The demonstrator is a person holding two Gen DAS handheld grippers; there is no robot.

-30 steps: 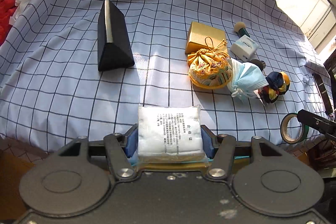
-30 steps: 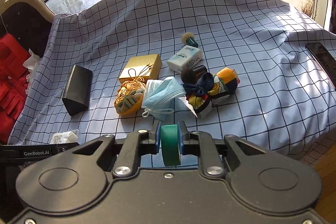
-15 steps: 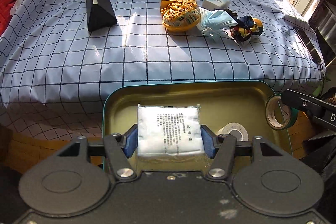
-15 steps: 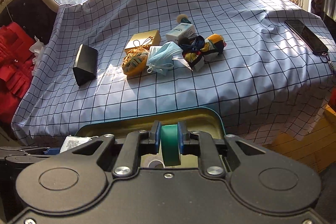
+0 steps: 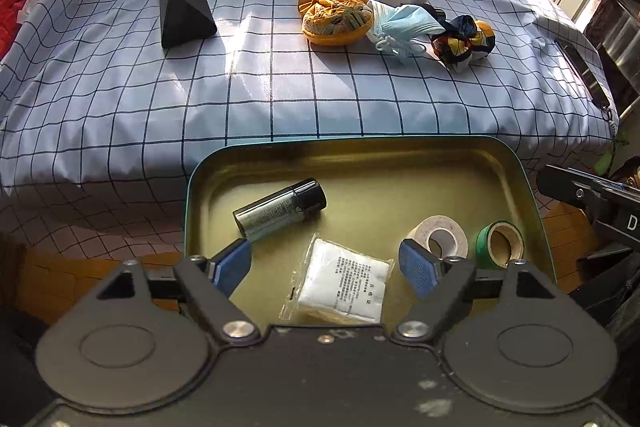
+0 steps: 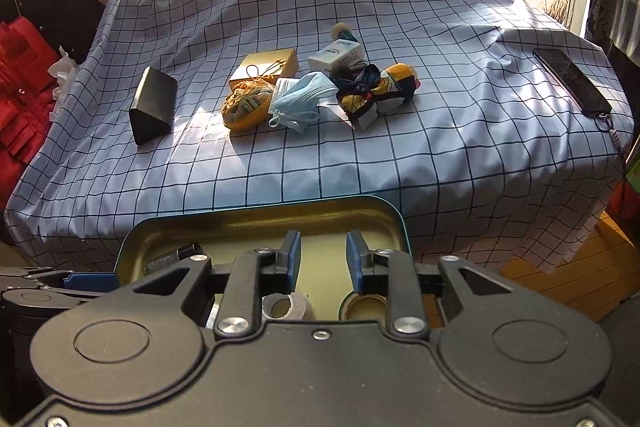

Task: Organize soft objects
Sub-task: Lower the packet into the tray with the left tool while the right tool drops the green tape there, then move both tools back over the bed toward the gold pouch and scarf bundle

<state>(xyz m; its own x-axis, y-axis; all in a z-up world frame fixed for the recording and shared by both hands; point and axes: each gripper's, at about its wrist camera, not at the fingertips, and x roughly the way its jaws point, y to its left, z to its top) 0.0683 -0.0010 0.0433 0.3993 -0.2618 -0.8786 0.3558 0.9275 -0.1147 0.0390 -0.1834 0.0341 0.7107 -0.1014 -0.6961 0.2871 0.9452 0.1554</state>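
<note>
In the tin (image 5: 516, 163), a white packet (image 5: 344, 285) lay between the left gripper's (image 5: 325, 266) wide-spread fingers; the right gripper's (image 6: 323, 259) fingers stood parted, holding nothing, above a green tape roll (image 5: 499, 242).

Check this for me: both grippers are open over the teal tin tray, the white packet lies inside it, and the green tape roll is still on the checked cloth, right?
One thing is off. The green tape roll lies inside the teal tin tray, beside the white tape roll, as the left wrist view shows. The rest holds: left gripper and right gripper are open, and the white packet is in the tray.
</note>
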